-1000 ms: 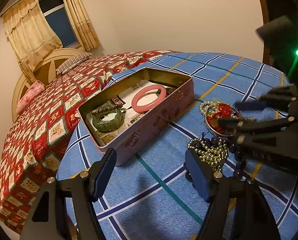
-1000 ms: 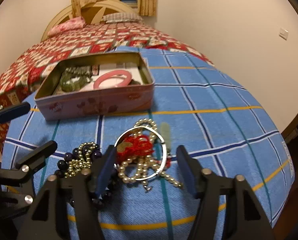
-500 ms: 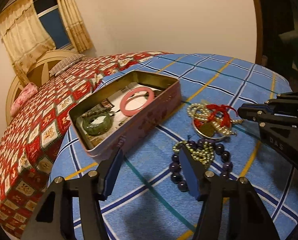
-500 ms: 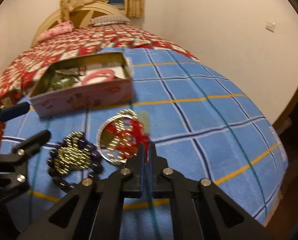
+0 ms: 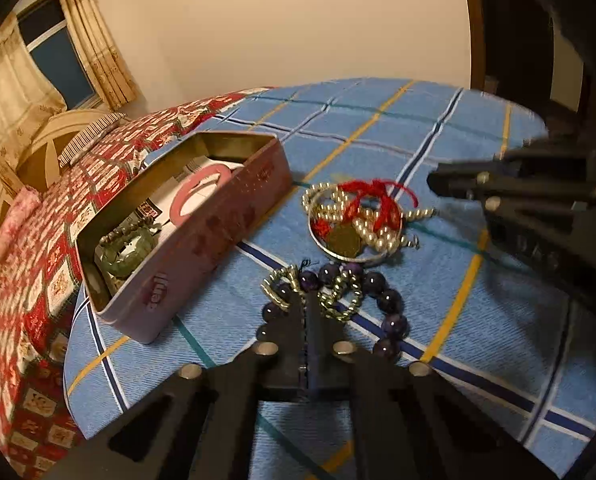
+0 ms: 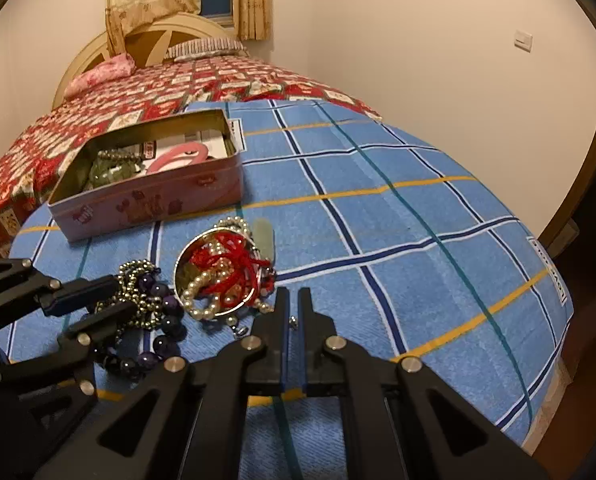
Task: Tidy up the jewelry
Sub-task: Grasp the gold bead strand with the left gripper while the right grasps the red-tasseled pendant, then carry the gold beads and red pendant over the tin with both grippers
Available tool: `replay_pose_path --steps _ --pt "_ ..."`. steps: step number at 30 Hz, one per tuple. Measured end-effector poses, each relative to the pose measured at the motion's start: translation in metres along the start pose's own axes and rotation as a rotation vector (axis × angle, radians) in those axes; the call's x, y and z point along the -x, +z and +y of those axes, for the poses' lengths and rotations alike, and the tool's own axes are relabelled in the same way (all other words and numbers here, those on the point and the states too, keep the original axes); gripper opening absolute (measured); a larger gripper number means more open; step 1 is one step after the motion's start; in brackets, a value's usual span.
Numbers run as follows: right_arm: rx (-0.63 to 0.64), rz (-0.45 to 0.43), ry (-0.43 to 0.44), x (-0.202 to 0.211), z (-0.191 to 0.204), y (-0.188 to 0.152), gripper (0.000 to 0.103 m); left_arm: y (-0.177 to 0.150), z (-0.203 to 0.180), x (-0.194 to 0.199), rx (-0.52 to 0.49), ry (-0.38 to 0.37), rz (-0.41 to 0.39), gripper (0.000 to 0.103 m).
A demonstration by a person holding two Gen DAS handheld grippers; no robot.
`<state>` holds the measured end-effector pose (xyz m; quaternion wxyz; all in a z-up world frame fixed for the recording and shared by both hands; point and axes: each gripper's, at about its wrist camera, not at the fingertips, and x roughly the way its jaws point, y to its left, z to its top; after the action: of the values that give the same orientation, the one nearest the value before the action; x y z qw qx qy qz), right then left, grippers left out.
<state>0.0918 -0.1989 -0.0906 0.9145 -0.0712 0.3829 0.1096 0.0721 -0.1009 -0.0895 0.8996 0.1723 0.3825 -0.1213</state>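
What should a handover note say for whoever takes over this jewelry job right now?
Left gripper: shut, tips in the gold bead chain lying on the purple bead bracelet; a pinch cannot be confirmed.
Right gripper: shut, empty, beside the silver bangle.
Done: pink bangle and green bracelet lie in the open tin.
Left: chain, purple bracelet, silver bangle, pearl necklace and red cord are on the blue cloth, outside the tin.

The left gripper hides part of the purple bead bracelet at six o'clock; the tin wall hides its contents' lower parts.
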Motion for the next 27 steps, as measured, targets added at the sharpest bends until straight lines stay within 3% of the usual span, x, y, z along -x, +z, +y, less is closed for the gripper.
replay_pose_path --steps 9,15,19,22,27 --pt "-0.006 -0.034 0.023 0.008 0.002 0.0 0.005 0.013 0.034 0.038 0.059 0.009 -0.091 0.0" --pt "-0.003 -0.023 0.026 0.006 0.004 -0.001 0.005 0.005 0.029 0.016 0.083 -0.073 -0.009 0.001" --pt "0.004 -0.01 0.029 0.003 0.005 -0.002 0.005 -0.003 0.019 0.003 0.058 -0.051 0.037 0.005" --pt "0.004 -0.009 0.034 0.002 0.005 -0.003 0.005 -0.005 0.014 -0.002 0.053 -0.058 0.053 0.012" --pt "-0.009 -0.013 0.042 0.003 0.003 -0.004 0.005 -0.004 0.006 0.002 0.034 -0.042 0.03 0.05"
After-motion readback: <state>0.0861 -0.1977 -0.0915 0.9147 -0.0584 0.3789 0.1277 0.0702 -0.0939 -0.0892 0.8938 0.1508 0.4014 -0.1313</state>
